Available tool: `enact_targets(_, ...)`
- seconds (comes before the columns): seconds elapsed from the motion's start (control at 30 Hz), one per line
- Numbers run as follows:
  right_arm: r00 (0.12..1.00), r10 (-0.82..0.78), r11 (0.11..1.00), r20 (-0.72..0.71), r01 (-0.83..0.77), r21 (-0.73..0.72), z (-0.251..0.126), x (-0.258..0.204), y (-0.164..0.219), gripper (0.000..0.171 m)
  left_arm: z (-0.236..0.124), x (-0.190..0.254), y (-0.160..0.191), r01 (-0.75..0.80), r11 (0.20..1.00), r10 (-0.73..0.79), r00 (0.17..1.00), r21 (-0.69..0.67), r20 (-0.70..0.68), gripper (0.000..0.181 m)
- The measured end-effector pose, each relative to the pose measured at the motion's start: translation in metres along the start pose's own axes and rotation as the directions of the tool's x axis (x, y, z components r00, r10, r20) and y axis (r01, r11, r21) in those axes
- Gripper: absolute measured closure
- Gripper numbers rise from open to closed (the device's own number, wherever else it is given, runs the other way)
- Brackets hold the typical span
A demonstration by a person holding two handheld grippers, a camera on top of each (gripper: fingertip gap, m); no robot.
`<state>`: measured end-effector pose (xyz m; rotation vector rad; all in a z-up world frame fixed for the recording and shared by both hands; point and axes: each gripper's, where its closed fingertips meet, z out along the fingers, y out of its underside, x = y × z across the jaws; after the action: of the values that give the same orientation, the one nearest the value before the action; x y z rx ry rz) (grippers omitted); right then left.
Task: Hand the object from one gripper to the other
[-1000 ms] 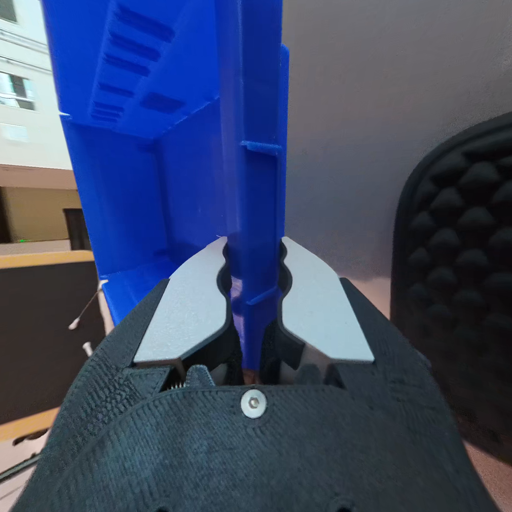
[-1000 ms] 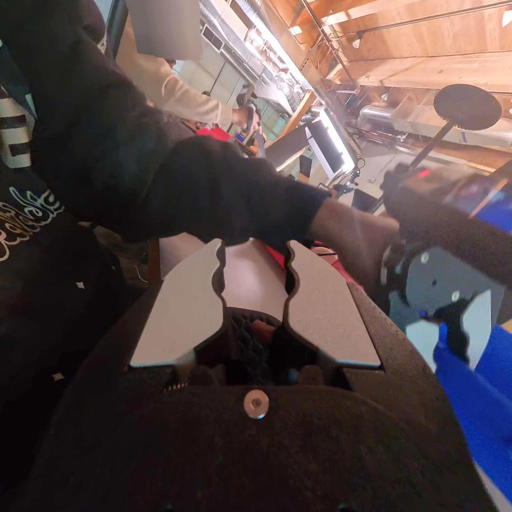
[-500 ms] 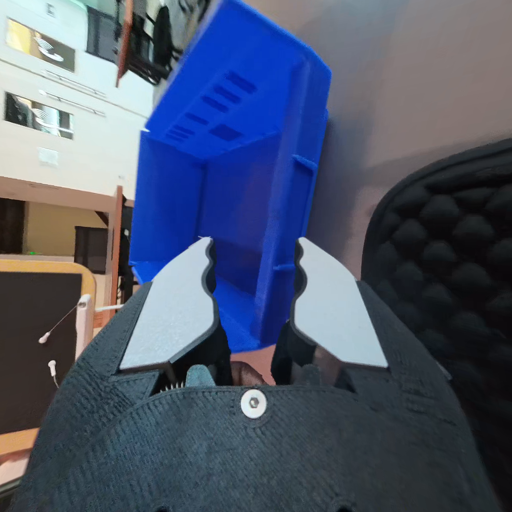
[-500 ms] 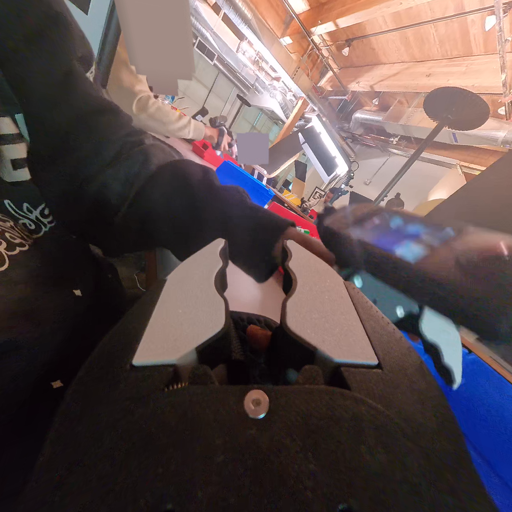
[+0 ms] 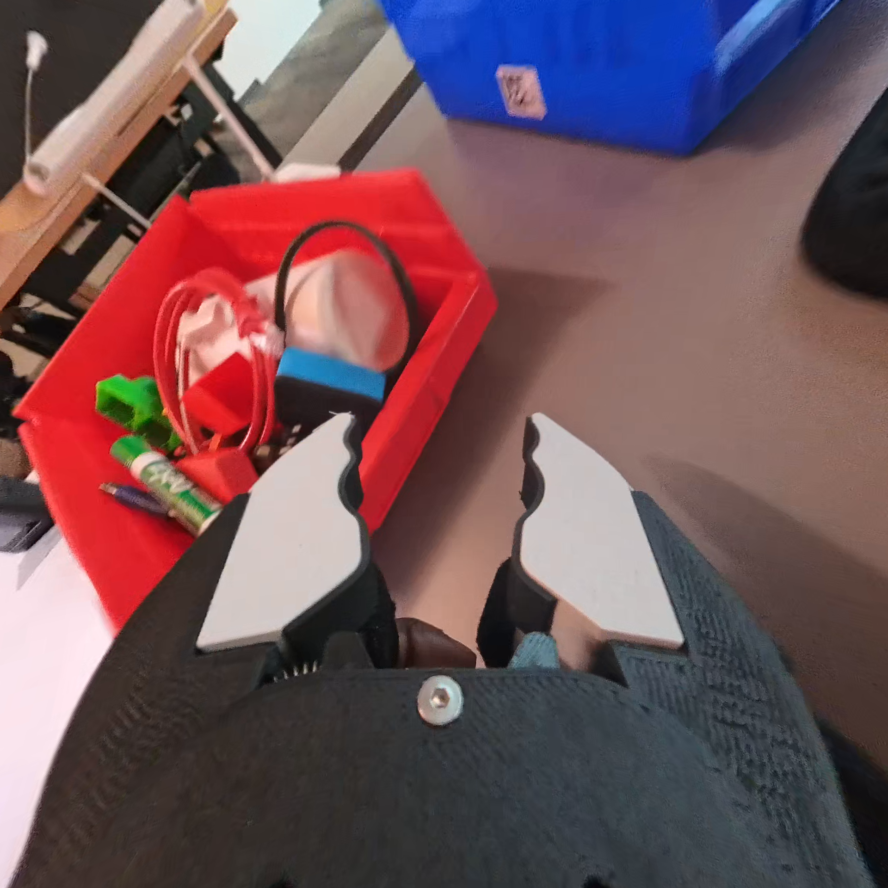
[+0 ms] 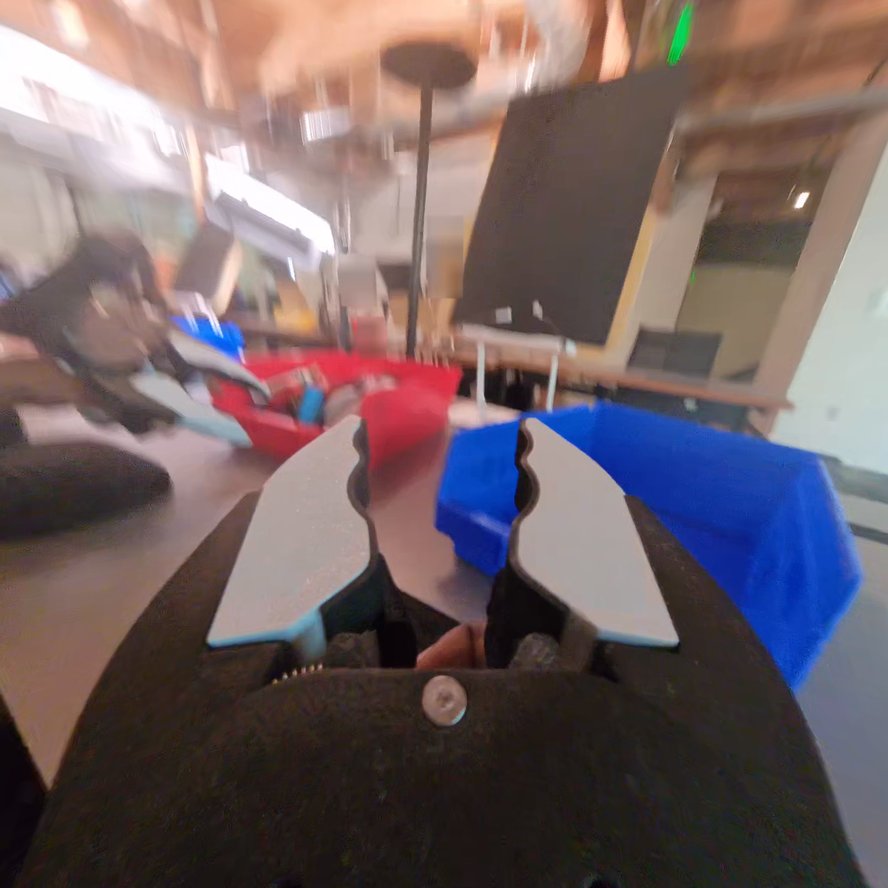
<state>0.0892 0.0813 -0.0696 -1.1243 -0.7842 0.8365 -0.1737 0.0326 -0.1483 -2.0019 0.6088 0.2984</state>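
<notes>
Progress looks slight: neither gripper has hold of anything. The left gripper (image 5: pixel 439 449) stands with its jaws spread wide and only bare table (image 5: pixel 648 336) showing in the gap; the right gripper (image 6: pixel 439 449) is likewise spread wide and empty, with the table and a corner of the blue bin (image 6: pixel 672 504) visible between its fingers. So, as I judge it, no pick-up for a handover has been made, and the whole sequence is left: grasp an object, bring the two grippers together, close the second on it, release the first.

Which object is meant cannot be told from the task alone. Candidates lie in the red bin (image 5: pixel 423 216), just beyond and left of the left gripper's tips: a green marker (image 5: pixel 166 483), a coil of red cable (image 5: pixel 211 355), a green plastic piece (image 5: pixel 129 401), a blue-topped black block (image 5: pixel 331 379), and a black cord (image 5: pixel 346 269) looped over something pale and blurred. The marker is the only one with a clear long axis: it lies flat, running from far left to near right, its near end hidden behind the left finger. The left gripper hangs over the near right corner of that bin, in the right wrist view as well (image 6: pixel 211 394). The blue bin sits on the table farther off, apart from the red one; its contents are not visible.
</notes>
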Motion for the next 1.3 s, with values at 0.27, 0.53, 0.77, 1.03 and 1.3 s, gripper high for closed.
enact_targets(0.27, 0.913, -0.358, 0.639, 0.195, 0.392, -0.662, 0.007, 0.056, 0.096, 0.101, 0.031, -0.024, 0.044, -0.191, 0.958, 0.202, 0.979, -0.213, 0.031, 0.12)
enact_targets(0.53, 0.763, -0.582, 0.379, 0.28, 0.56, -0.737, 0.011, 0.093, 0.136, 0.126, 0.033, -0.042, 0.056, -0.275, 0.915, 0.315, 0.945, -0.294, 0.094, 0.141)
enact_targets(0.77, 0.775, -0.579, 0.373, 0.254, 0.529, -0.762, -0.009, 0.114, 0.135, 0.126, 0.015, -0.054, 0.074, -0.242, 0.912, 0.292, 0.95, -0.332, 0.111, 0.141)
enact_targets(1.03, 0.774, -0.59, 0.382, 0.232, 0.52, -0.764, -0.043, 0.135, 0.128, 0.127, -0.021, -0.06, 0.1, -0.2, 0.907, 0.266, 0.954, -0.371, 0.136, 0.139)
enact_targets(1.3, 0.78, -0.587, 0.394, 0.217, 0.509, -0.765, -0.074, 0.151, 0.122, 0.126, -0.066, -0.067, 0.133, -0.14, 0.903, 0.228, 0.957, -0.406, 0.176, 0.138)
